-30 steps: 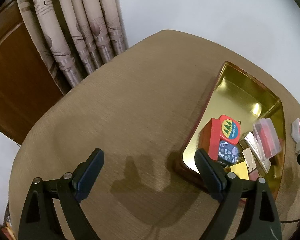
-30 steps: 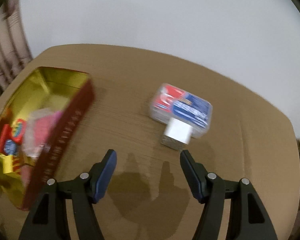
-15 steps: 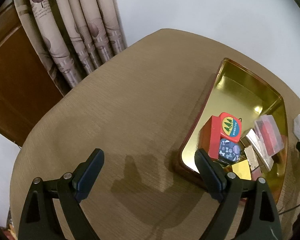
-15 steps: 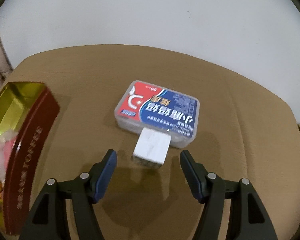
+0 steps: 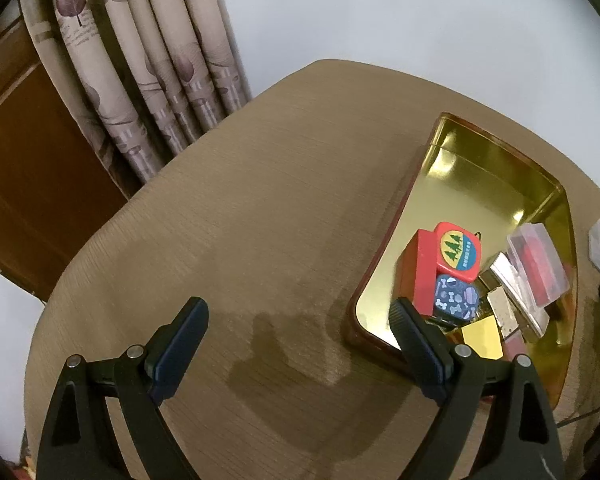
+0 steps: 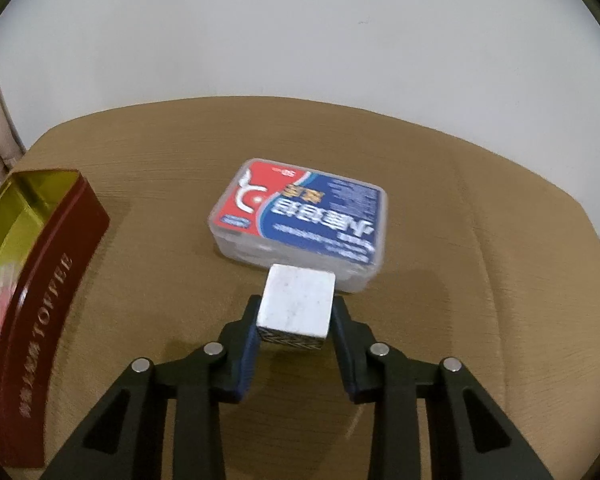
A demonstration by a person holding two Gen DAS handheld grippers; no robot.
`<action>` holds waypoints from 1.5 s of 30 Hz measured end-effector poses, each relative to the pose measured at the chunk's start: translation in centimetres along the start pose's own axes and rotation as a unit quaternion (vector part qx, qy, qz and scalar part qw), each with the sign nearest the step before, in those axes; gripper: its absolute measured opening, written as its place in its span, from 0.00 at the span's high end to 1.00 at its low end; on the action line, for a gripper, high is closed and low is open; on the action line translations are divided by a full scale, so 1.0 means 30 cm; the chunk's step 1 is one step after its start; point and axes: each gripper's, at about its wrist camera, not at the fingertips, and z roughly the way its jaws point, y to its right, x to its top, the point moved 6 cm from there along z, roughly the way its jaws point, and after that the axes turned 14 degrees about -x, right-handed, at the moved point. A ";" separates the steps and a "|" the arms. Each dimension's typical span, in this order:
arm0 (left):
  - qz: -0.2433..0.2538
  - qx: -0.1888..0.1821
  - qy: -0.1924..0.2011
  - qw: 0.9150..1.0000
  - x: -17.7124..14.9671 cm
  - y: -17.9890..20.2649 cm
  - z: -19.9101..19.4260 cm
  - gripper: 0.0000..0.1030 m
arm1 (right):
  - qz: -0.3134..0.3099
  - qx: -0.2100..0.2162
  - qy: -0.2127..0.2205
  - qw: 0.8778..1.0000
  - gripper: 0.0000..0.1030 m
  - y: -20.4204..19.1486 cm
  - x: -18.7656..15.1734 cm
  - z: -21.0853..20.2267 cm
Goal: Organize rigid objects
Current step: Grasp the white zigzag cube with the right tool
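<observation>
Tin (image 5: 480,168) on the bench (image 5: 260,220), open, gold inside, red outside with "TOFFEE" on its wall in the right wrist view (image 6: 40,320). Already inside, seen from the left wrist view: a red case (image 5: 456,256) with a tree badge, a small dark blue patterned box (image 5: 456,300), a clear box with red contents (image 5: 536,268), a yellow block (image 5: 482,340) and a few flat pale pieces I cannot identify. All crowd the near end; the far end of the tin is bare.

Still out on the bench, to the right of the tin: a clear plastic box with a red and blue label (image 6: 304,220), and a small white cube (image 6: 298,304) sitting just in front of it, touching or nearly so.

Right gripper (image 6: 296,316): fingers closing, the cube between them, pads against its two sides. Cube looks to be still resting on the bench; not lifted as far as I can tell.

Left gripper (image 5: 300,320): fingers spread wide, nothing between them, hanging over bare bench just left of the tin.

Judgement: well along. Most items stowed; the cube is in hand now, the labelled box is left after it. Room remains at the tin's far end.
</observation>
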 end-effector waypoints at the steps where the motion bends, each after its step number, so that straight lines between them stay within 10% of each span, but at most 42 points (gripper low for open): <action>1: 0.003 0.000 0.000 1.000 -0.002 0.005 -0.001 0.12 | -0.001 -0.003 0.002 1.000 0.71 0.009 -0.007 -0.003; 24: 0.046 -0.008 0.010 0.999 -0.008 0.079 -0.105 0.10 | 0.056 -0.066 -0.003 0.996 0.71 0.446 -0.213 -0.037; 33: 0.108 -0.087 -0.025 0.990 -0.033 0.386 -0.143 0.06 | 0.048 -0.054 0.015 0.997 0.70 0.408 -0.154 -0.012; 39: 0.077 -0.181 -0.096 0.976 -0.038 0.644 -0.122 0.05 | 0.059 -0.039 0.014 0.997 0.70 0.457 -0.149 0.026; 45: 0.042 -0.197 -0.125 0.972 0.021 0.875 -0.071 0.06 | 0.064 -0.031 0.013 0.997 0.70 0.478 -0.145 0.051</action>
